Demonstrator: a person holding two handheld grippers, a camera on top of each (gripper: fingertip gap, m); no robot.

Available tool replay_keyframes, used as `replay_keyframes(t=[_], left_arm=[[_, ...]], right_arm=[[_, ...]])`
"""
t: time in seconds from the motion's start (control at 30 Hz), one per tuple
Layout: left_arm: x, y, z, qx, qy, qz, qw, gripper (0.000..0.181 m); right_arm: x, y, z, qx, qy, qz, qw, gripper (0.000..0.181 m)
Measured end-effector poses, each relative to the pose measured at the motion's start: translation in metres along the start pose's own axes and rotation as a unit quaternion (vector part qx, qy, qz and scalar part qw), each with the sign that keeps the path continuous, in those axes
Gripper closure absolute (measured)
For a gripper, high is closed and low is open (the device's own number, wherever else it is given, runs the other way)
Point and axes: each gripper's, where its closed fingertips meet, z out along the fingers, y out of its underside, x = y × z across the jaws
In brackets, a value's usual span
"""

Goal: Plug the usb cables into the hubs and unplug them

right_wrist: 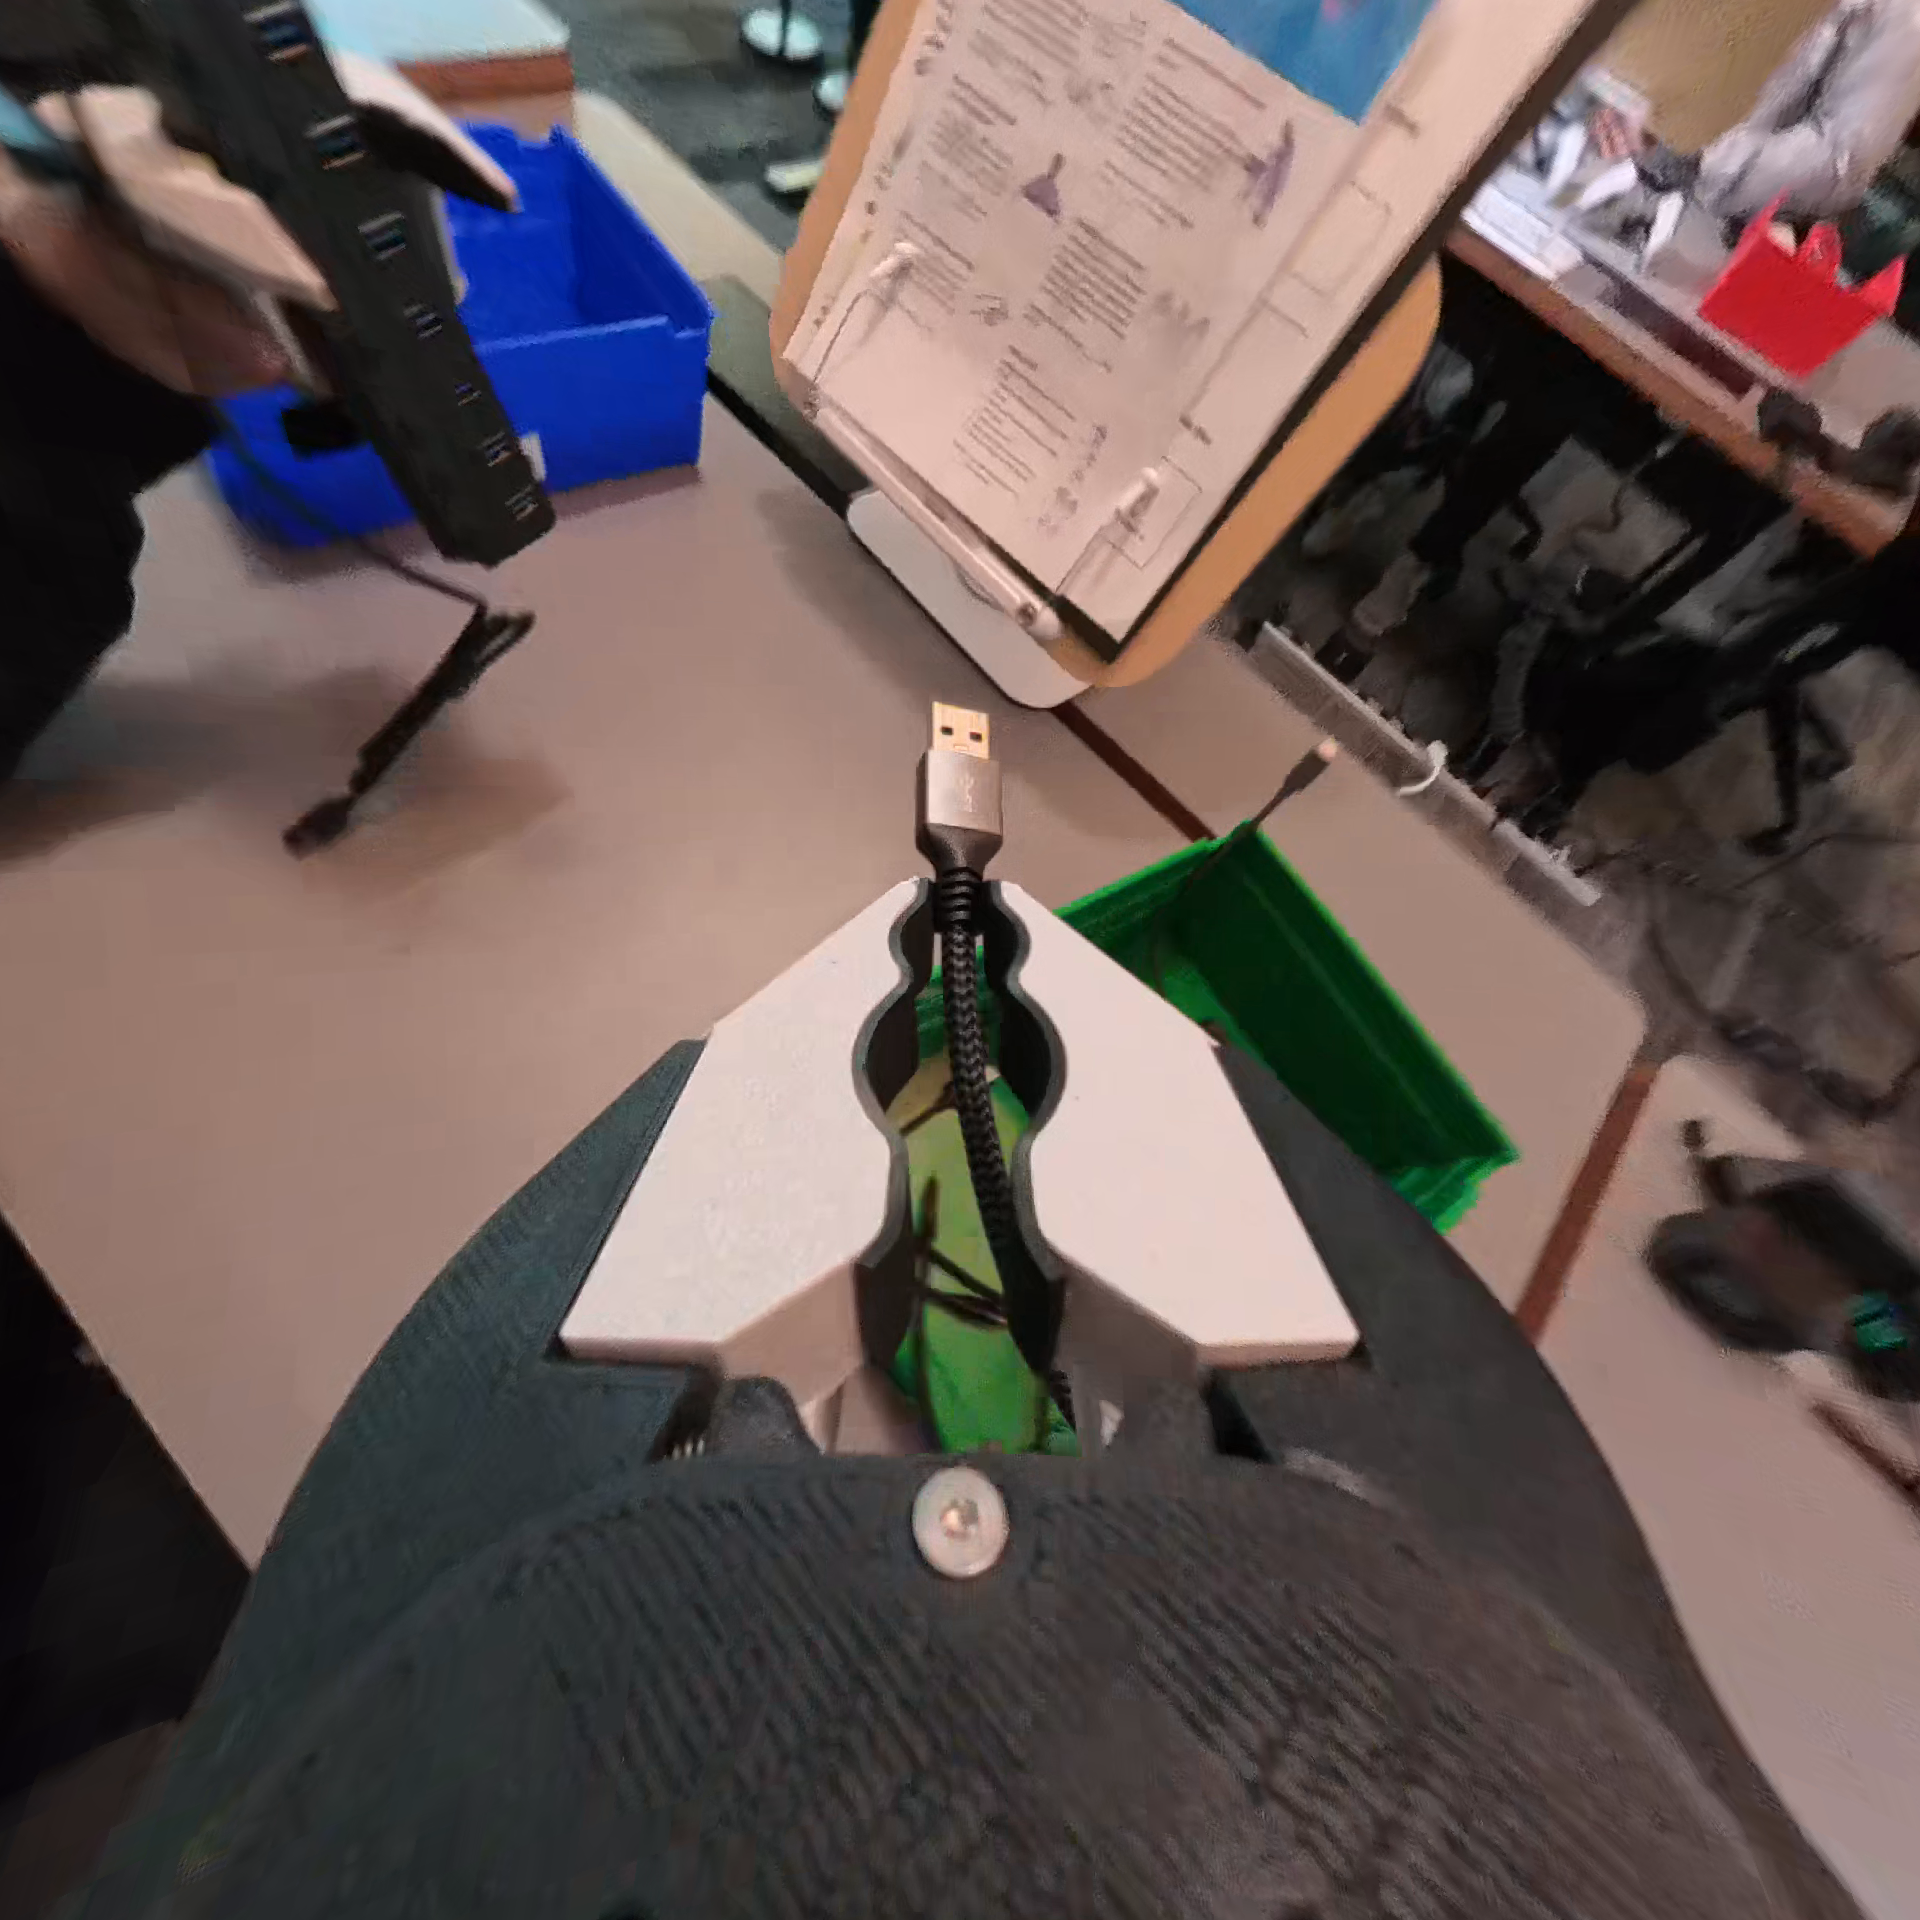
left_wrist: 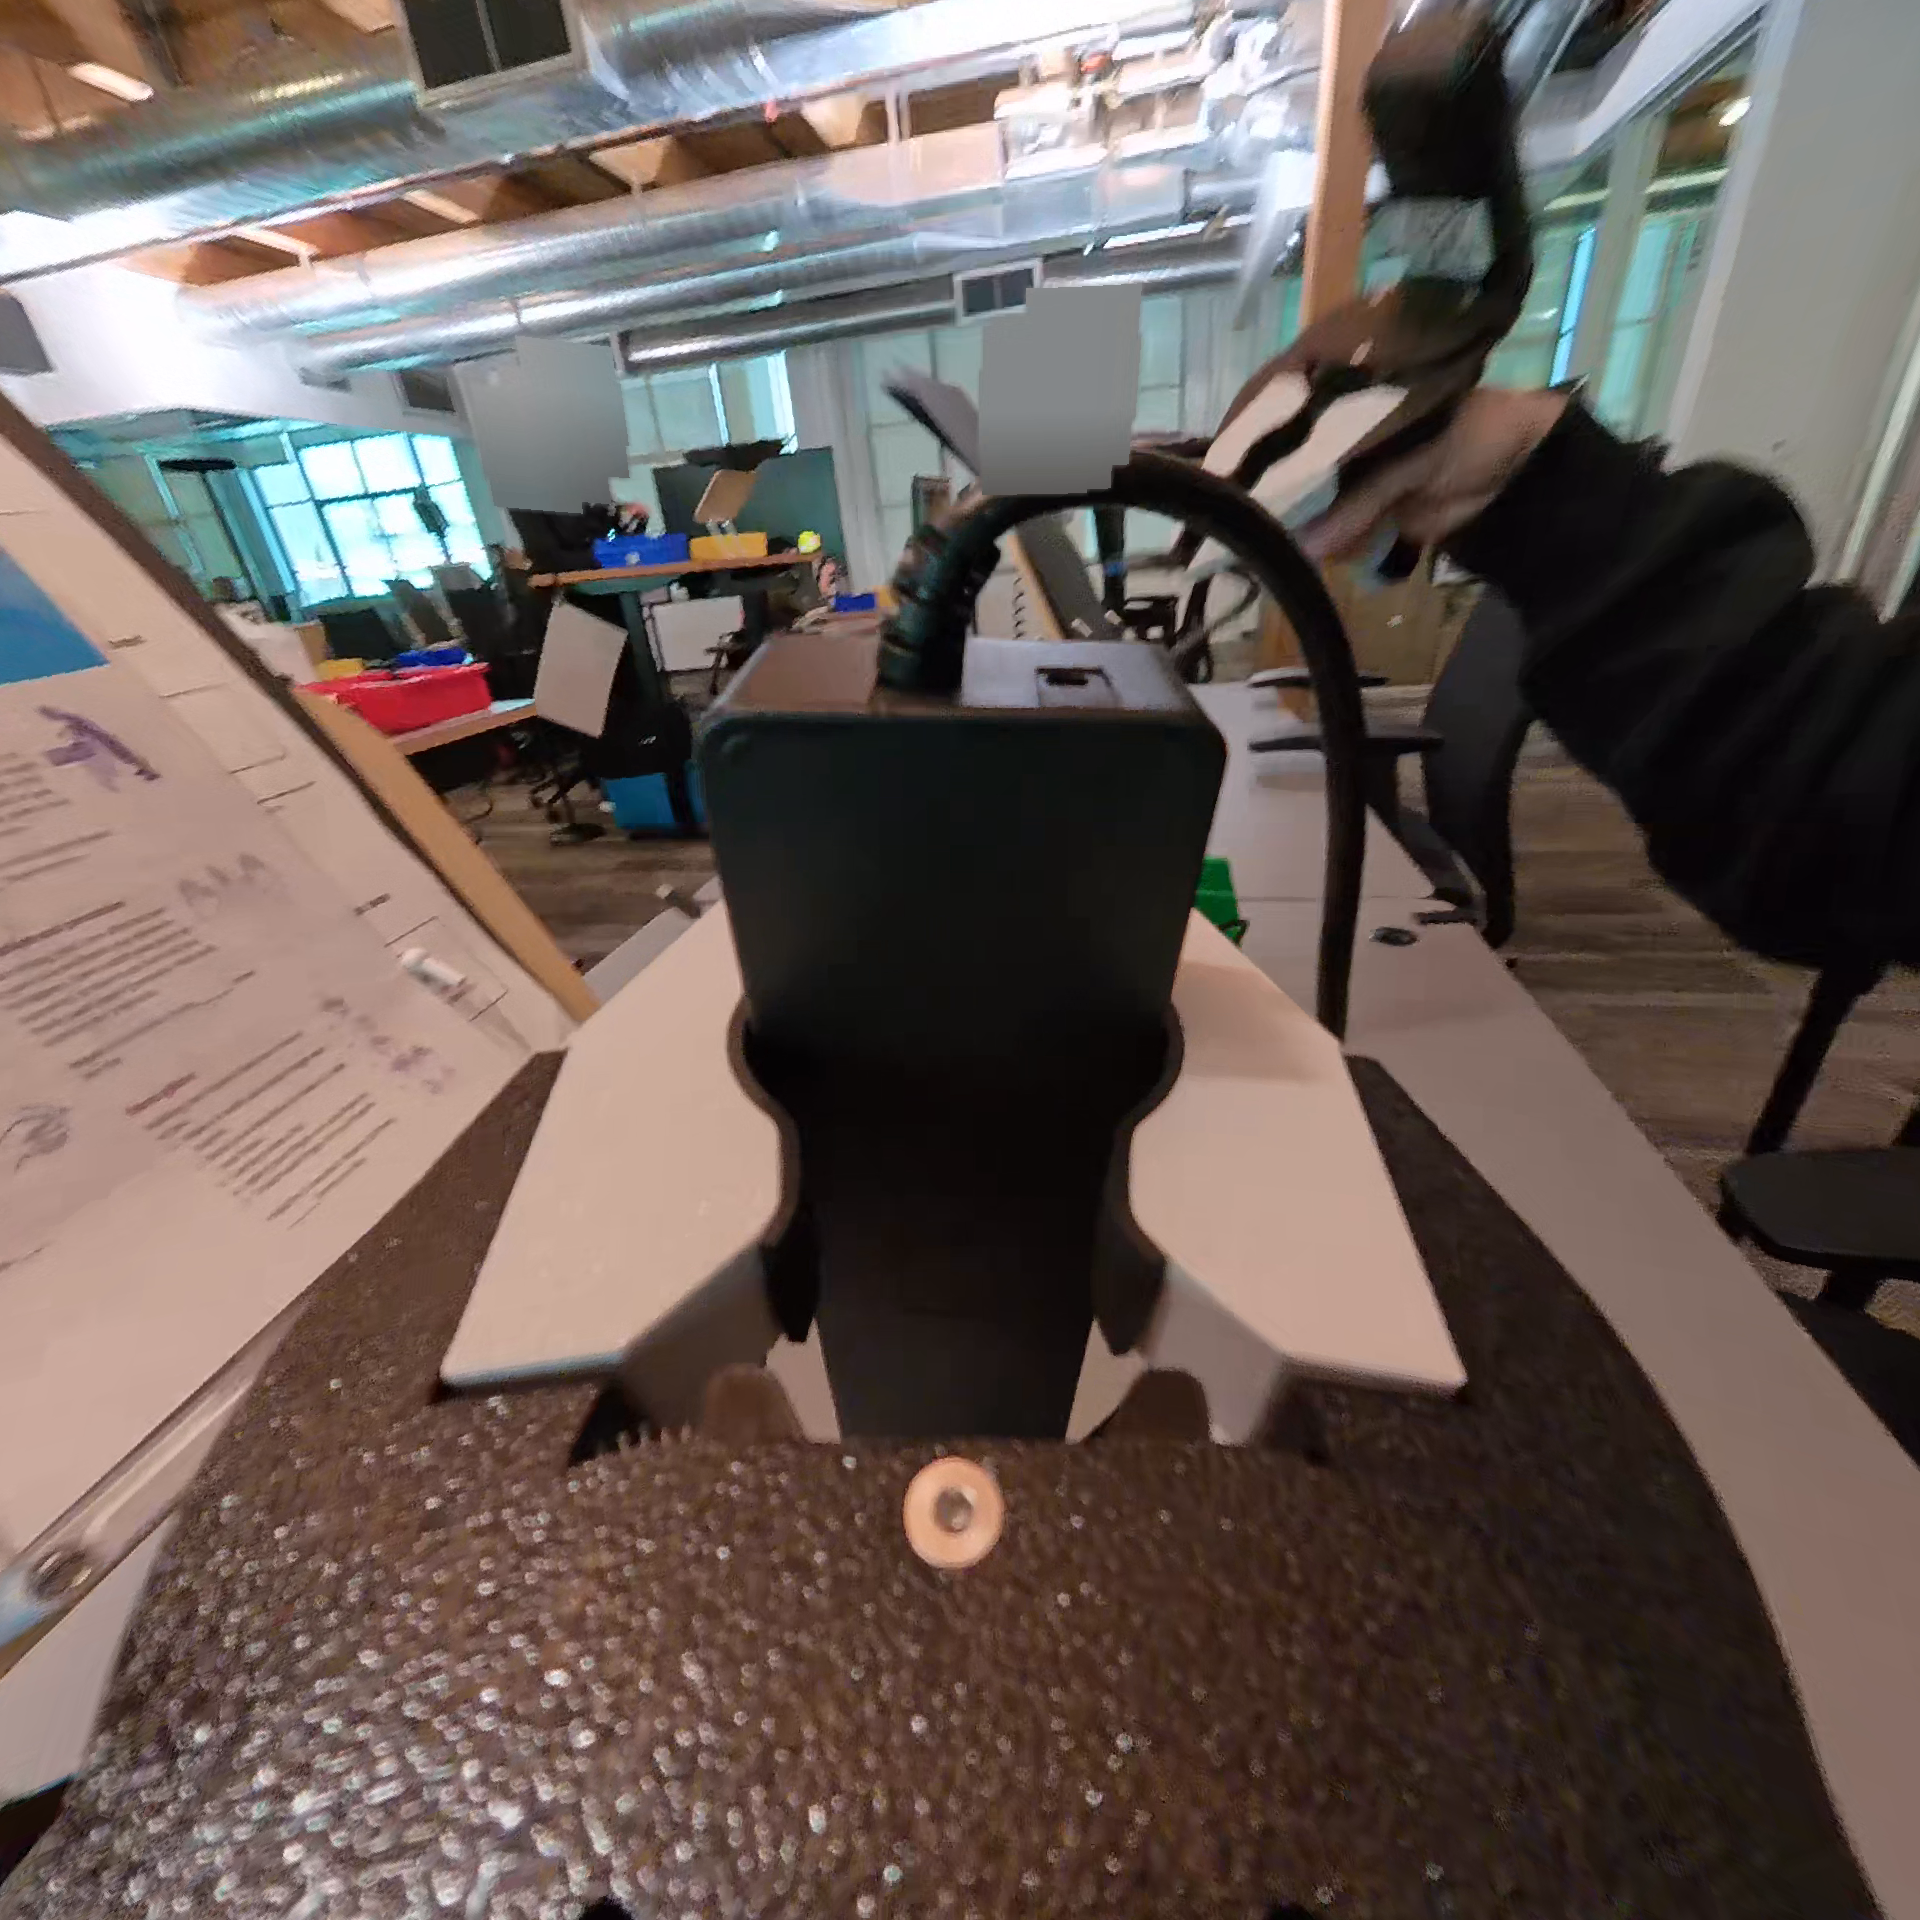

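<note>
Left gripper [left_wrist: 961, 1174]: jaws clamped on black hub [left_wrist: 961, 883], held above desk [right_wrist: 644, 831], port row exposed for insertion. Right gripper [right_wrist: 961, 894]: jaws clamped on braided usb cable [right_wrist: 977, 1081] behind plug [right_wrist: 961, 774]; plug projects forward, free for alignment. Green bin [right_wrist: 1299, 997] near desk right edge.

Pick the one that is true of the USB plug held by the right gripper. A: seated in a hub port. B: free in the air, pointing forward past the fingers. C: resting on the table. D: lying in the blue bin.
B: the right gripper pinches the braided cable behind the USB plug, whose gold tip sticks out free, while the hub is off to the upper left.
</note>
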Motion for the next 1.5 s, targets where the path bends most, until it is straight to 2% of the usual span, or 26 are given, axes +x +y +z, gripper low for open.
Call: replay_keyframes(t=[0.13,0.23,0.37,0.43,0.47,0.53,0.6,0.63,0.7,0.73,0.8,0.93,1.0,1.13,1.3,1.37,1.4,1.43,1.5], left_arm=[[0.015,-0.006,0.007,0.010,0.031,-0.001,0.999,0.120],[0.023,-0.005,0.011,0.001,0.046,0.007,0.999,0.120],[0.030,-0.008,0.013,0.004,0.056,0.009,0.998,0.120],[0.030,-0.009,0.014,0.009,0.060,-0.003,0.998,0.120],[0.030,-0.009,0.014,0.012,0.062,-0.009,0.998,0.120],[0.029,-0.008,0.015,0.013,0.064,-0.018,0.998,0.120],[0.031,-0.008,0.016,0.012,0.068,-0.027,0.997,0.120],[0.033,-0.009,0.017,0.013,0.076,-0.033,0.997,0.120],[0.042,-0.014,0.019,0.022,0.100,-0.045,0.994,0.120],[0.048,-0.016,0.021,0.029,0.117,-0.049,0.991,0.120],[0.064,-0.020,0.024,0.039,0.159,-0.056,0.985,0.120],[0.086,-0.019,0.030,0.032,0.209,-0.054,0.976,0.120],[0.094,-0.016,0.031,0.020,0.221,-0.042,0.974,0.120],[0.105,-0.013,0.033,0.008,0.242,-0.027,0.970,0.120],[0.115,-0.008,0.032,-0.009,0.258,-0.007,0.966,0.120],[0.112,-0.008,0.032,-0.014,0.232,0.011,0.973,0.113],[0.107,-0.008,0.033,-0.016,0.207,0.021,0.978,0.098],[0.101,-0.007,0.033,-0.024,0.183,0.029,0.982,0.090],[0.092,-0.002,0.032,-0.046,0.154,0.049,0.986,0.084]], right_arm=[[0.001,0.057,0.023,0.002,-0.007,0.125,0.992,0.173],[-0.001,0.092,0.044,-0.011,0.002,0.157,0.988,0.173],[-0.003,0.137,0.087,-0.073,0.029,0.139,0.987,0.157],[-0.002,0.149,0.105,-0.106,0.046,0.126,0.985,0.150],[0.000,0.149,0.108,-0.117,0.061,0.109,0.985,0.131],[0.002,0.133,0.104,-0.115,0.090,0.080,0.986,0.105],[-0.013,0.099,0.104,-0.059,0.081,0.065,0.993,0.094],[-0.029,0.078,0.109,-0.017,0.060,0.060,0.996,0.096],[-0.082,0.041,0.125,0.055,-0.028,0.055,0.997,0.095],[-0.114,0.026,0.133,0.079,-0.081,0.056,0.992,0.097],[-0.159,0.000,0.145,0.127,-0.138,0.044,0.981,0.099],[-0.204,-0.032,0.162,0.181,-0.201,0.042,0.962,0.099],[-0.212,-0.042,0.166,0.198,-0.209,0.034,0.957,0.099],[-0.224,-0.051,0.163,0.226,-0.219,-0.018,0.949,0.128],[-0.224,-0.043,0.158,0.220,-0.196,-0.047,0.955,0.128],[-0.207,-0.040,0.152,0.220,-0.144,-0.064,0.963,0.128],[-0.196,-0.040,0.146,0.220,-0.122,-0.066,0.966,0.128],[-0.184,-0.041,0.138,0.225,-0.100,-0.070,0.967,0.128],[-0.148,-0.047,0.117,0.236,-0.041,-0.073,0.968,0.128]])
